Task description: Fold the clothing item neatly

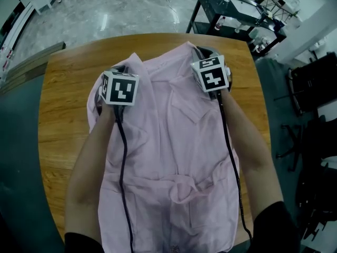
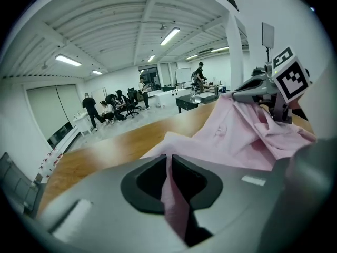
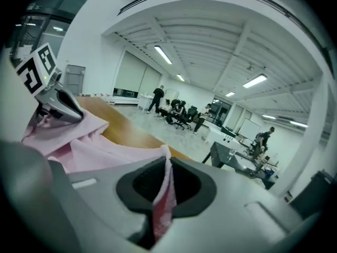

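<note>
A pale pink shirt (image 1: 174,141) lies spread along the round wooden table (image 1: 66,125), its far end lifted between my two grippers. My left gripper (image 1: 122,70) is shut on a fold of the pink fabric (image 2: 174,194) at the shirt's far left corner. My right gripper (image 1: 208,54) is shut on the cloth (image 3: 163,186) at the far right corner. In the left gripper view the fabric runs between the pads (image 2: 152,175) and the right gripper (image 2: 258,91) shows to the right. In the right gripper view the left gripper (image 3: 55,101) shows at the left. A person's forearms reach over the shirt.
A black work table (image 1: 231,12) with bottles stands beyond the table's far right edge. Dark chairs and frames (image 1: 313,88) crowd the right side. Grey floor (image 1: 121,9) lies beyond the far edge. People (image 2: 95,109) sit and stand far off in the room.
</note>
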`<state>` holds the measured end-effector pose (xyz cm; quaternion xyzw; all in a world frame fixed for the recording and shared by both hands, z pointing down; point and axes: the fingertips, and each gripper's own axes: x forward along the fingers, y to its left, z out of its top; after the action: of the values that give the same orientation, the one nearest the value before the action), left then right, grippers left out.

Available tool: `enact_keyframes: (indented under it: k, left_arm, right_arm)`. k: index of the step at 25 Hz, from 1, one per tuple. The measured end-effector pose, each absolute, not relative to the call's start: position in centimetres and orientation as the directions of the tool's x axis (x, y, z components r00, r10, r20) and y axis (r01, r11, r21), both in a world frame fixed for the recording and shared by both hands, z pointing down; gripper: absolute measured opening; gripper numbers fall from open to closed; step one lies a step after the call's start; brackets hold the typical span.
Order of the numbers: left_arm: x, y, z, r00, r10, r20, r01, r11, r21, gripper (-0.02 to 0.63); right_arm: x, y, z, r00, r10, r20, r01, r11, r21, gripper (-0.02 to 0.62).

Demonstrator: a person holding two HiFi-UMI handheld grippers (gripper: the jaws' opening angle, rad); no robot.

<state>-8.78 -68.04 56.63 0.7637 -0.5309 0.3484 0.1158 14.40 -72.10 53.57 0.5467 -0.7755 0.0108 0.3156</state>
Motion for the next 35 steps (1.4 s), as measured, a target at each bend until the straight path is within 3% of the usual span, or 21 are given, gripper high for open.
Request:
enact_keyframes:
  k: [4, 7, 11, 20, 27, 35]
  left_arm:
    - [-9.3, -68.0, 57.6, 0.158, -0.721, 0.675, -0.898, -0.389, -0.205, 0.041]
    - [-9.5, -67.9, 57.7, 0.154, -0.723, 0.673, -0.899, -0.385, -0.208, 0.041]
    - [-8.4, -67.2, 56.8, 0.194, -0.728, 0.657, -0.885, -0.418, -0.202, 0.041]
    - [-5.8, -62.9, 53.3, 0.321, -0.714, 0.622, -0.836, -0.522, -0.168, 0.046]
    - [-5.6, -55.4, 52.7, 0.376, -0.602, 0.704, -0.763, -0.632, -0.133, 0.122]
    - [-5.3, -46.9, 55.1, 0.402, -0.461, 0.791, -0.673, -0.735, -0.086, 0.181]
  right_arm:
    - [17.2, -71.9, 54.1, -0.099, -0.856, 0.508, -0.894, 0.301, 0.332, 0.026]
    - [16.8, -71.5, 55.0, -0.135, -0.847, 0.515, -0.886, 0.336, 0.320, 0.039]
    - [15.1, -70.6, 54.6, -0.239, -0.828, 0.508, -0.859, 0.424, 0.287, 0.144]
    - [16.4, -64.8, 50.1, -0.300, -0.833, 0.465, -0.839, 0.463, 0.287, 0.146]
    - [13.6, -57.0, 51.2, -0.385, -0.763, 0.519, -0.797, 0.559, 0.230, 0.146]
    - [11.8, -51.4, 51.3, -0.409, -0.737, 0.539, -0.810, 0.565, 0.158, 0.146]
